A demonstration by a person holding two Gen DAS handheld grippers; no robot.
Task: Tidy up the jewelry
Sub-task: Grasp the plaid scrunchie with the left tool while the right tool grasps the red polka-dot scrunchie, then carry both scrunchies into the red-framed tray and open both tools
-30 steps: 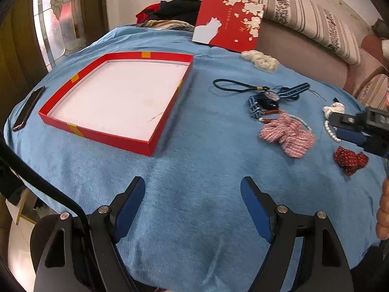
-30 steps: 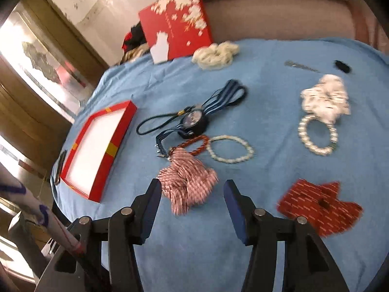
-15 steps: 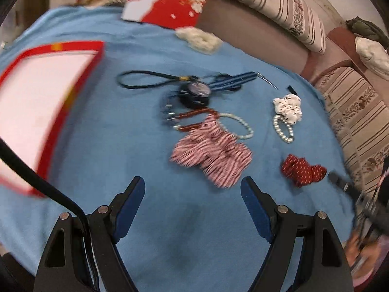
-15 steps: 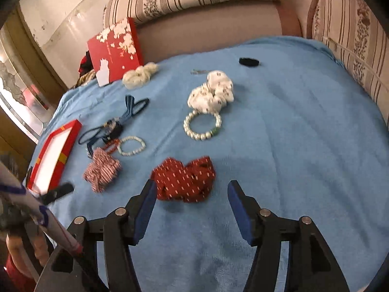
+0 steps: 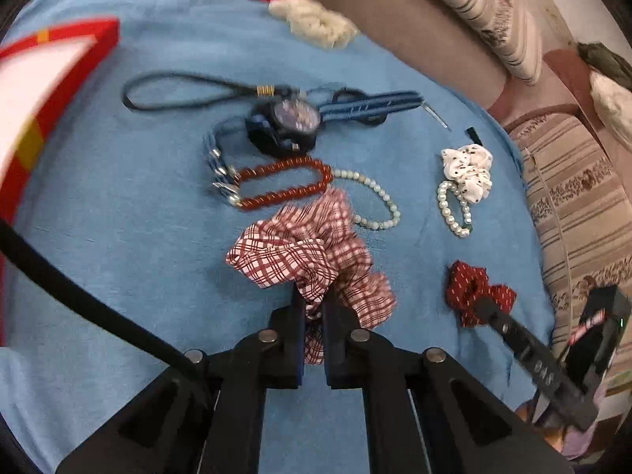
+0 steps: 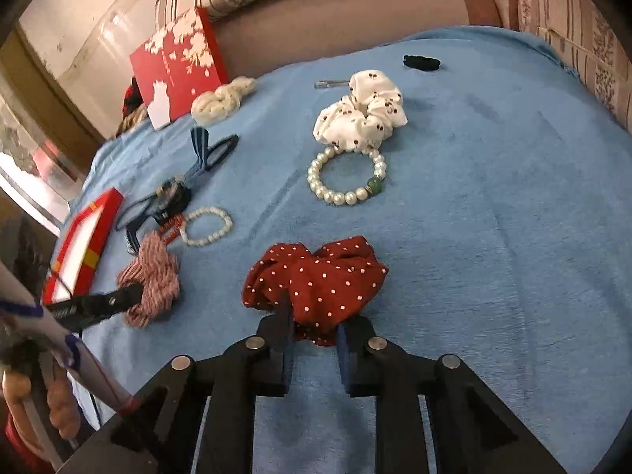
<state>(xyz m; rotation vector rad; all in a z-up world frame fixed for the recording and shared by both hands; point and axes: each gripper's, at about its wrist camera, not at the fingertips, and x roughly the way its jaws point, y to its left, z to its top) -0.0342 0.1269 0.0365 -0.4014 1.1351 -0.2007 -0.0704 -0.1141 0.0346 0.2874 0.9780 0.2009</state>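
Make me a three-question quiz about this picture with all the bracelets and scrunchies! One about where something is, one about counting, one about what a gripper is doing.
1. Where does the big pearl bracelet lie?
A. In the red box
B. Right by the white scrunchie
C. On the sofa

2. How many bead bracelets lie on the blue cloth?
A. One
B. Three
C. Six

3. What is the left gripper doing?
A. Pinching the checked scrunchie
B. Hanging open in the air
C. Gripping the watch

Answers:
1 B, its beads touch the scrunchie's edge.
2 B, two pearl ones plus a red one.
3 A, checked fabric sits squeezed between its fingers.
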